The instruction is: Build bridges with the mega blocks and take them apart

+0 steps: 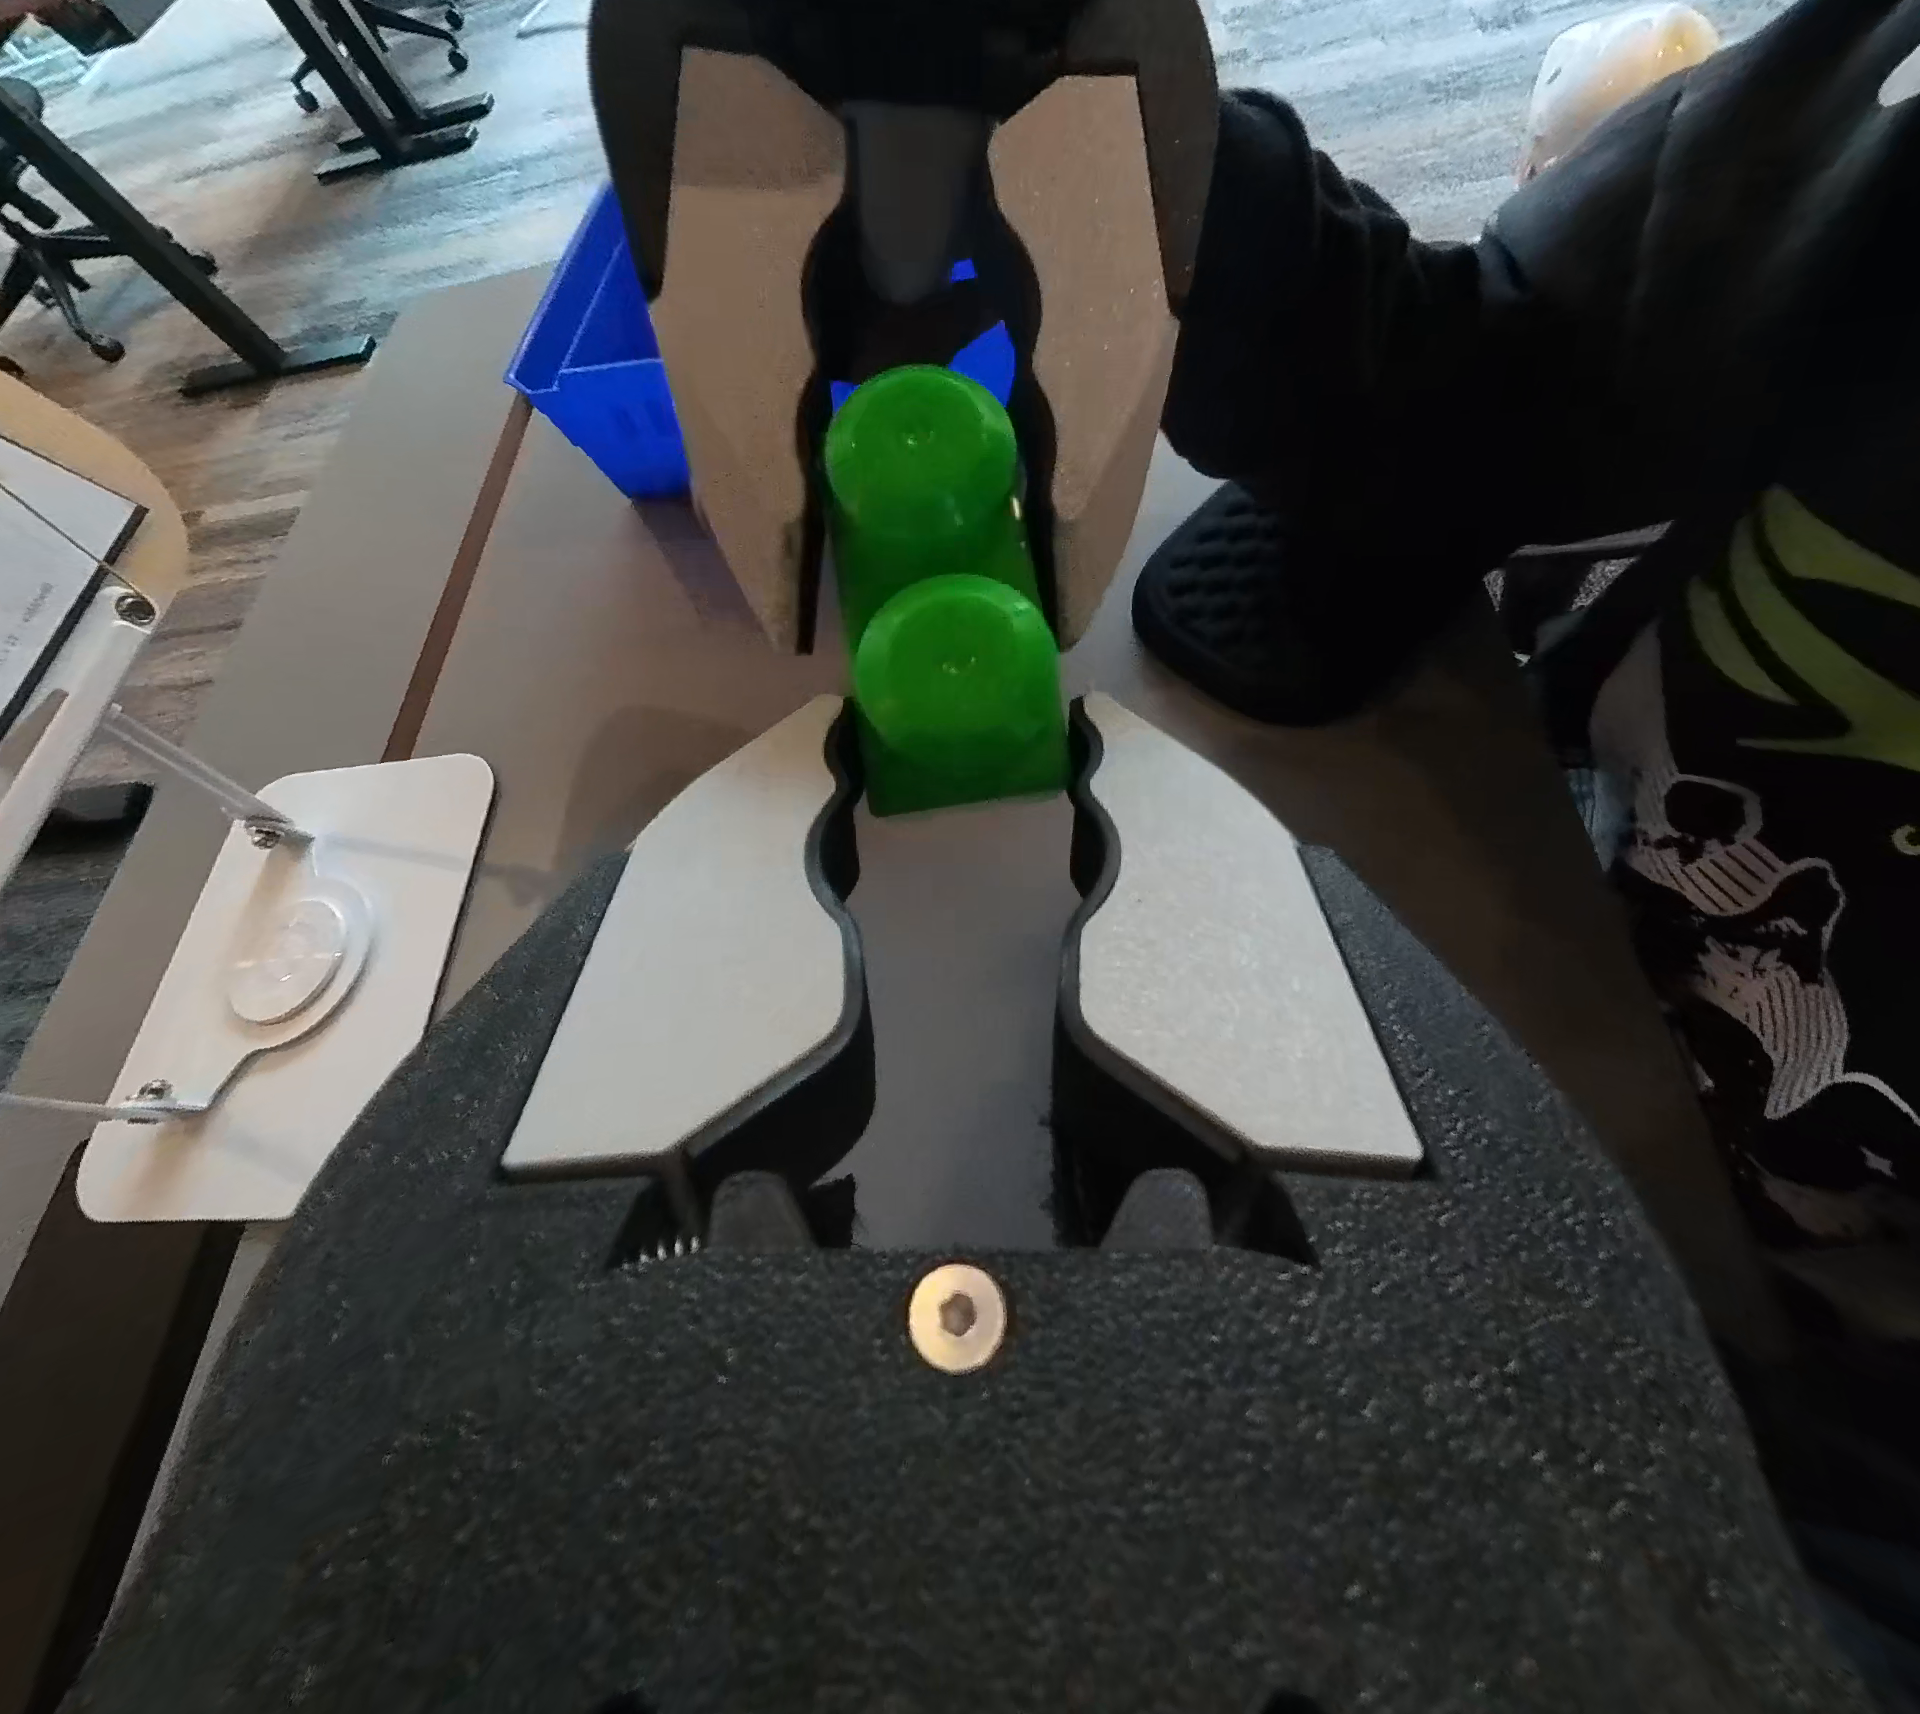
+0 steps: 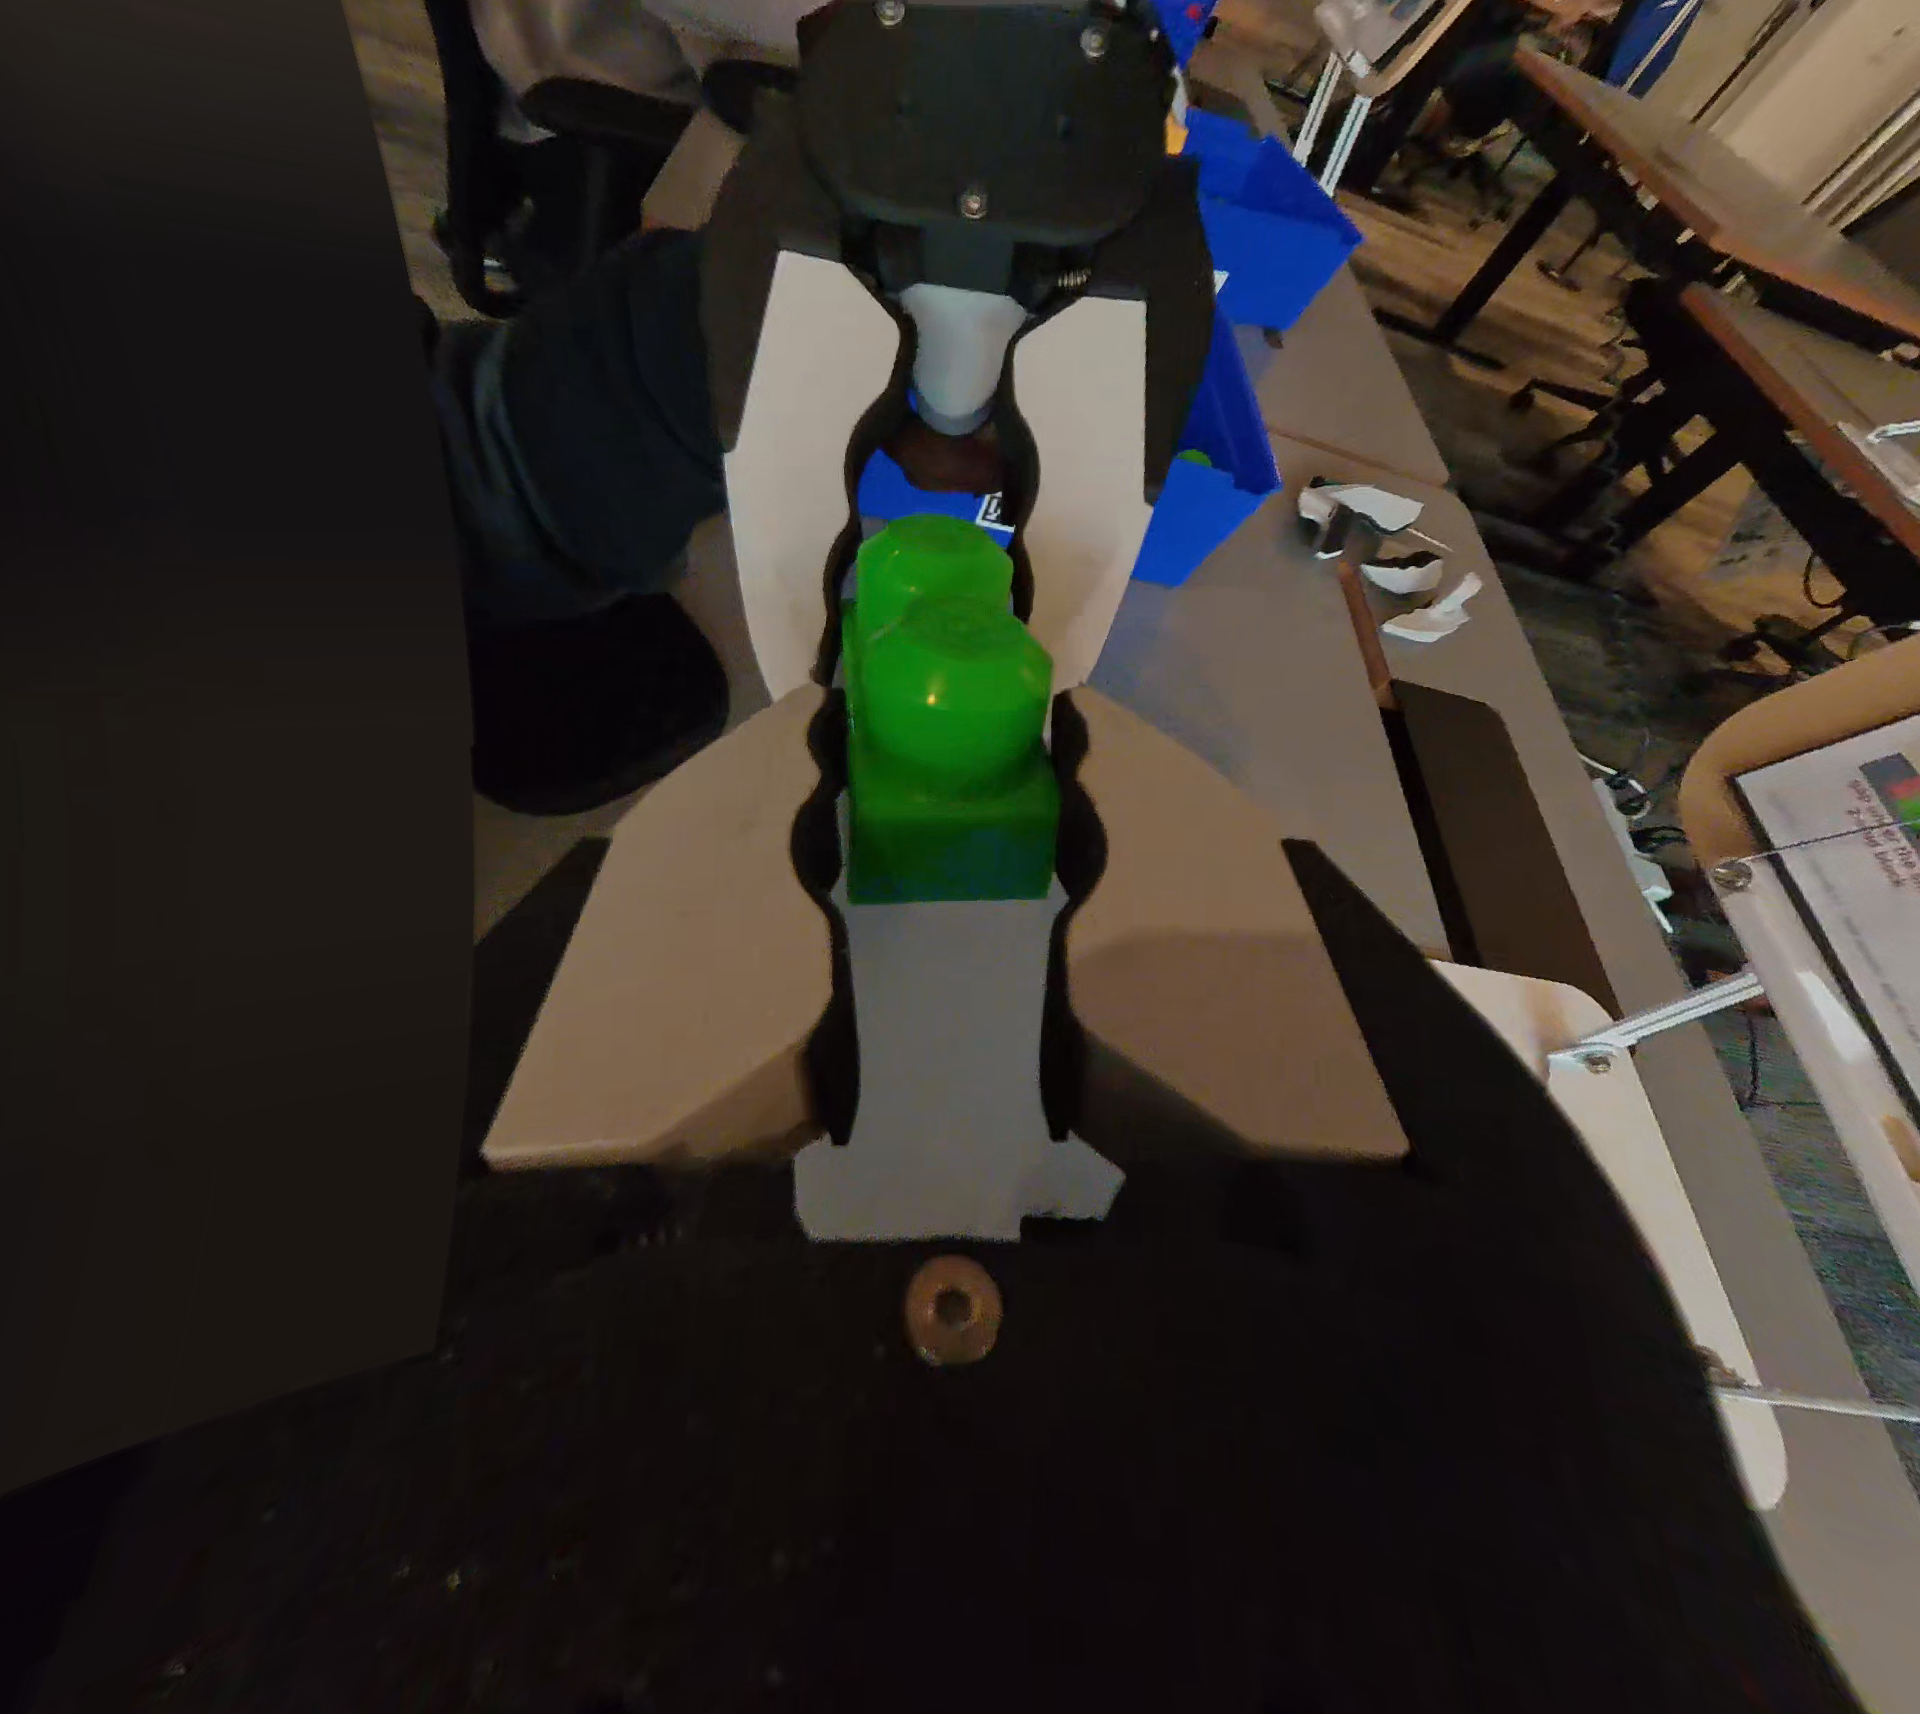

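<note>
A green two-stud mega block (image 1: 935, 563) lies lengthwise between my two grippers, which face each other. My left gripper (image 1: 961, 714) is shut on its near end in the left wrist view. My right gripper (image 1: 930, 625) comes from the far side and is shut on the other end. In the right wrist view the same block (image 2: 940, 729) sits between my right gripper's (image 2: 940, 708) fingertips, with the left gripper (image 2: 951, 615) clamped on the end beyond. I cannot tell whether the block rests on the grey table (image 1: 582, 625) or hangs just above it.
A blue bin (image 1: 592, 376) stands on the table behind the grippers, and shows in the right wrist view (image 2: 1262, 230) too. A white stand base (image 1: 291, 968) sits at the left edge. A person's dark sleeve (image 1: 1455, 417) is at the right. White broken pieces (image 2: 1371, 542) lie on the table. Less than 4 cm separates the two grippers' tips.
</note>
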Available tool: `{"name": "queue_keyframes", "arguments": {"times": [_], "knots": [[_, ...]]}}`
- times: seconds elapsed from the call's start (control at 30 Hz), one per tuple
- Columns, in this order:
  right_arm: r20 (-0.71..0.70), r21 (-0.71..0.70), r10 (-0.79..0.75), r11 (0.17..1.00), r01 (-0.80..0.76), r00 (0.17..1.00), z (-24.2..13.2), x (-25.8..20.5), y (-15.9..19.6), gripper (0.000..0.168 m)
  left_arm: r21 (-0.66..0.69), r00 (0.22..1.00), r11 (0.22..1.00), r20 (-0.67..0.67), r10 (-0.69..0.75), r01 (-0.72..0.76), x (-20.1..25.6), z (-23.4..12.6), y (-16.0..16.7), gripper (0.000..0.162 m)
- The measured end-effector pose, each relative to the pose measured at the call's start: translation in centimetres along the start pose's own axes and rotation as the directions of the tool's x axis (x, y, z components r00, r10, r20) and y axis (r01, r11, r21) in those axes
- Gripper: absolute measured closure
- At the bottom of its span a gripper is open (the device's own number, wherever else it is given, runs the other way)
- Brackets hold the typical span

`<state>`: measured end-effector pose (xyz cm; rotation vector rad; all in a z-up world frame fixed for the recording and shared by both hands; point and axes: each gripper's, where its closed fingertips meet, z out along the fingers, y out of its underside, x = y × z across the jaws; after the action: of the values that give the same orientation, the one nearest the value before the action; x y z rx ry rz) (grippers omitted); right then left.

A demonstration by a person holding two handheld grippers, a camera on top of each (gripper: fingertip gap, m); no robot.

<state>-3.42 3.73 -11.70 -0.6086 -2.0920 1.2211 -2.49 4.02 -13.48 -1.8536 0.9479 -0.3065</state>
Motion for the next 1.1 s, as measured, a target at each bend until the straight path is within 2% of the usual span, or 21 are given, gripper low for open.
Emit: {"name": "queue_keyframes", "arguments": {"times": [0.07, 0.2, 0.33, 0.43, 0.53, 0.63, 0.7, 0.8, 0.9, 0.97, 1.1], "knots": [[-0.011, 0.008, -0.005, 1.0, 0.005, 1.0, -0.1, 0.1, -0.3, 0.131, 0.028, 1.0, 1.0, 0.004, -0.009, 0.009, -0.1, -0.2, -0.4, 0.125], [-0.15, 0.048, 0.009, 0.999, -0.002, 0.989, -1.9, 2.3, -0.8, 0.132, 0.124, 0.99, 0.991, 0.129, -0.063, 0.047, -2.3, -1.5, -1.6, 0.12], [-0.415, -0.011, 0.069, 0.997, -0.081, 0.907, -7.8, 6.3, 1.7, 0.132, 0.258, 0.942, 0.962, 0.29, -0.168, 0.091, -5.3, -4.8, -2.7, 0.103], [-0.662, -0.116, 0.094, 0.967, -0.225, 0.744, -15.2, 8.6, 5.9, 0.132, 0.341, 0.887, 0.934, 0.393, -0.242, 0.104, -7.1, -8.0, -2.9, 0.102], [-0.866, -0.109, 0.127, 0.896, -0.43, 0.484, -23.9, 9.3, 11.1, 0.132, 0.401, 0.848, 0.911, 0.447, -0.286, 0.096, -7.8, -10.8, -2.8, 0.105], [-0.953, -0.038, 0.157, 0.788, -0.615, 0.259, -30.5, 8.1, 17.1, 0.132, 0.451, 0.803, 0.889, 0.502, -0.322, 0.076, -8.3, -13.6, -2.7, 0.11], [-0.973, 0.038, 0.189, 0.698, -0.715, 0.133, -33.3, 7.1, 21.2, 0.132, 0.459, 0.777, 0.886, 0.531, -0.337, 0.071, -8.5, -15.0, -2.3, 0.111], [-0.977, 0.119, 0.214, 0.551, -0.826, 0.002, -35.3, 6.0, 27.4, 0.132, 0.454, 0.741, 0.888, 0.572, -0.352, 0.071, -8.7, -16.6, -1.4, 0.112], [-0.978, 0.13, 0.202, 0.396, -0.909, -0.052, -35.4, 4.7, 32.4, 0.132, 0.453, 0.707, 0.887, 0.6, -0.375, 0.086, -8.9, -17.8, -0.6, 0.114], [-0.981, 0.124, 0.184, 0.356, -0.926, -0.061, -35.4, 4.4, 33.9, 0.132, 0.45, 0.684, 0.887, 0.616, -0.391, 0.102, -9.1, -18.6, 0.0, 0.114], [-0.985, 0.125, 0.159, 0.353, -0.927, -0.072, -35.6, 4.8, 34.7, 0.131, 0.447, 0.628, 0.884, 0.65, -0.428, 0.14, -9.6, -19.9, 1.4, 0.114]]}}
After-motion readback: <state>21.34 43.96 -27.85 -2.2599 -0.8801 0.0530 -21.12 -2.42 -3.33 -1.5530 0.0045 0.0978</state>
